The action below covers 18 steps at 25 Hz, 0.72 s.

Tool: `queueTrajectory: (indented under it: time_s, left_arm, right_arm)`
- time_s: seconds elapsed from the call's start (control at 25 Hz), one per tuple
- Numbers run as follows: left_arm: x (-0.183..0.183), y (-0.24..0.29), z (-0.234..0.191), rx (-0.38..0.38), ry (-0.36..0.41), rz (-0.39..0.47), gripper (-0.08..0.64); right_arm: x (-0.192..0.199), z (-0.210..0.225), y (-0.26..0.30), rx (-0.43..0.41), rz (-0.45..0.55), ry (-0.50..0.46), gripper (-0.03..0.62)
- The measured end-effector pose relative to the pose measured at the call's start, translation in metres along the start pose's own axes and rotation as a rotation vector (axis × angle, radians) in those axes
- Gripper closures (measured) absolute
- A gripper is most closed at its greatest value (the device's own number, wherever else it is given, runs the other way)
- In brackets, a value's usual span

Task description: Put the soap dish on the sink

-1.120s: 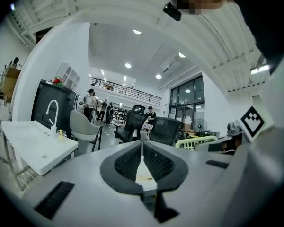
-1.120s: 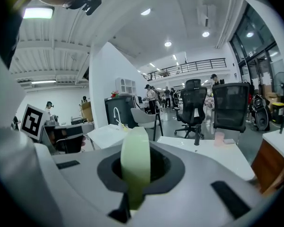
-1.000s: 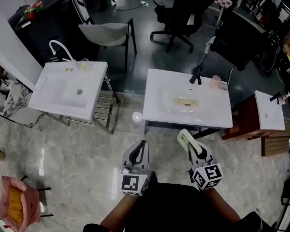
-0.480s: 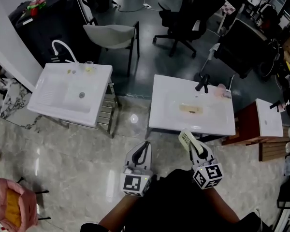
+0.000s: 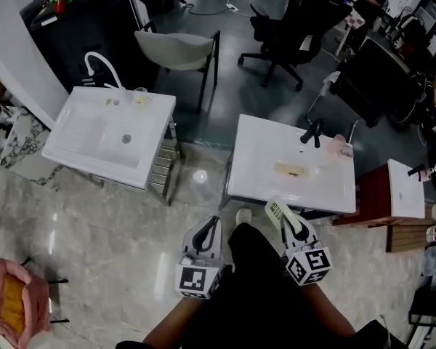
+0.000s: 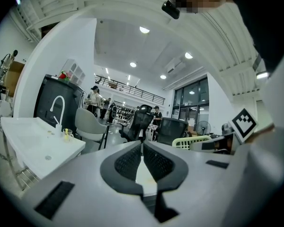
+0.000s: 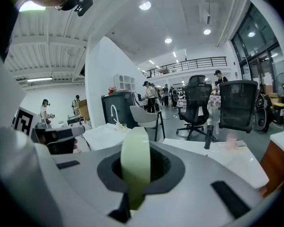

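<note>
Right gripper [image 5: 284, 222] pinches soap dish [image 5: 275, 210] near sink [image 5: 251, 174] edge; left gripper [image 5: 214, 222] pressed together.

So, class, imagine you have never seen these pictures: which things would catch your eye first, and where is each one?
The pale green soap dish stands out first, clamped edge-on in the right gripper at the bottom of the head view. Just beyond it is a white sink with a black tap. A second white sink stands further left, and the left gripper is shut and empty.
</note>
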<state>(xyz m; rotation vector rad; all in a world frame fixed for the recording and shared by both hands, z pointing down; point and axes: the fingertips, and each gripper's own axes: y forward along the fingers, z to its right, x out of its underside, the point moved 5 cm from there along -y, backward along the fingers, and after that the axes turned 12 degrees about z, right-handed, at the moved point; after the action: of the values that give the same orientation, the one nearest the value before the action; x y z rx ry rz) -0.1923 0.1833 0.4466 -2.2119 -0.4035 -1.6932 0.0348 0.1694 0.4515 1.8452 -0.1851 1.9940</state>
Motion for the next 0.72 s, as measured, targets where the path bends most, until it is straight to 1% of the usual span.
queueTrajectory:
  time_s: [0.24,0.36,0.72]
  left_arm:
    - [-0.003,0.017,-0.013,-0.034,0.024,0.004,0.541]
    - [-0.002,0.031,-0.016,-0.037,0.027,-0.002,0.54]
    - [0.007,0.102,-0.021,-0.042,0.035,-0.031,0.54]
  right_arm:
    - [0.002,0.012,0.03,-0.024,0.009,0.016,0.584]
    - [0.0,0.022,0.047,-0.032,0.02,0.01,0.585]
    - [0.007,0.069,0.093,-0.047,-0.03,0.052,0.584]
